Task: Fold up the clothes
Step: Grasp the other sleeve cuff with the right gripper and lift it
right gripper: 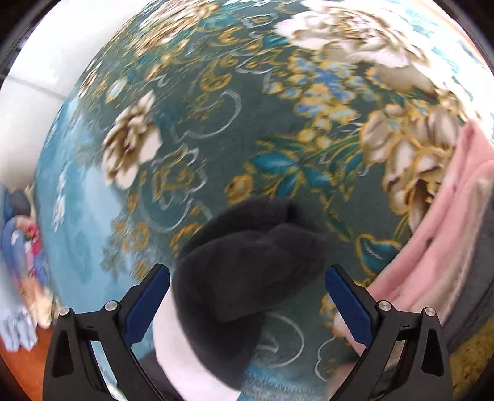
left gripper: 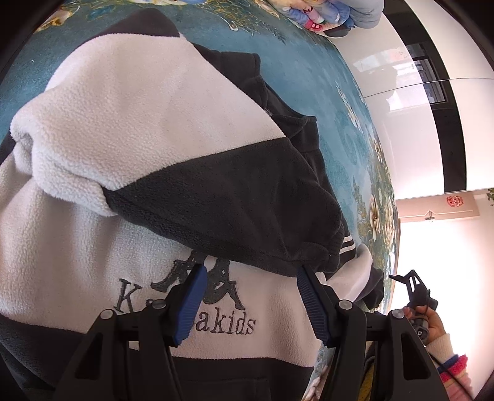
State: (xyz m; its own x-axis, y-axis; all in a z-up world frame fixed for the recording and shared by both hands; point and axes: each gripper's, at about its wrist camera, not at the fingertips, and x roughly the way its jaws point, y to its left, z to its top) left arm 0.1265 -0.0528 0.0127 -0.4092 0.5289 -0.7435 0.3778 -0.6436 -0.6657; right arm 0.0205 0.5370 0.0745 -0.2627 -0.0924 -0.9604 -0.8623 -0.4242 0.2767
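Observation:
A black and white fleece jacket (left gripper: 148, 148) with dark "Kappa kids" lettering lies on a teal floral rug (left gripper: 308, 77). One sleeve is folded across its body, its black cuff (left gripper: 308, 246) near my left gripper. My left gripper (left gripper: 250, 271) is open and empty just above the jacket, its blue pads either side of the cuff edge. In the right wrist view, a black sleeve end of the jacket (right gripper: 247, 259) lies between the fingers of my right gripper (right gripper: 247, 271), which is open and empty. That view is blurred.
A pile of colourful clothes (left gripper: 324, 15) lies at the rug's far edge and shows at the left of the right wrist view (right gripper: 21, 262). A pink garment (right gripper: 447, 231) lies at the right. The other gripper and the person's hand (left gripper: 420, 308) show at the lower right.

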